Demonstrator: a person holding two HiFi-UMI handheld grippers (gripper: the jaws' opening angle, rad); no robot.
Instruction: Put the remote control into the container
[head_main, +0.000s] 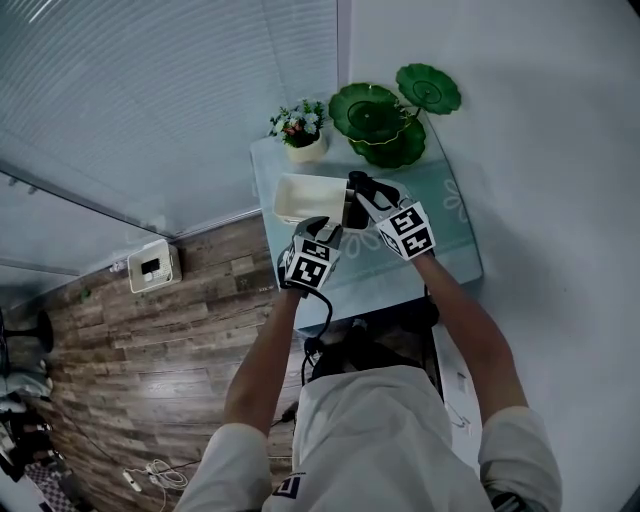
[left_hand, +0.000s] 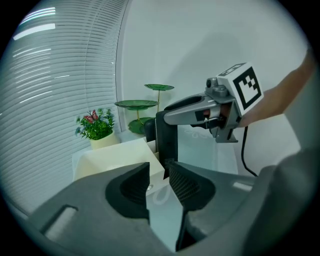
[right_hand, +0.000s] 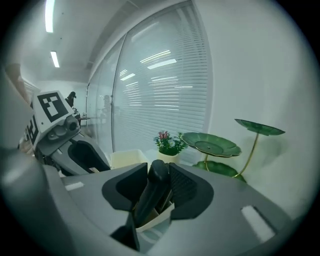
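Note:
A black remote control (head_main: 356, 200) stands on end, leaning, in the right end of a cream container (head_main: 300, 197) on the pale green table (head_main: 445, 235). My right gripper (head_main: 362, 190) is around its top. In the right gripper view the remote (right_hand: 152, 192) rises between the pads, and I see no firm press on it. My left gripper (head_main: 325, 228) hovers just in front of the container, open with nothing in it. In the left gripper view the remote (left_hand: 166, 140) stands upright at the container's (left_hand: 115, 157) near corner, under the right gripper's fingers (left_hand: 187, 107).
A small potted flower (head_main: 300, 128) and green lotus-leaf dishes (head_main: 385, 115) stand at the back of the table against the wall and blinds. A white box (head_main: 152, 266) and loose cables lie on the wooden floor to the left.

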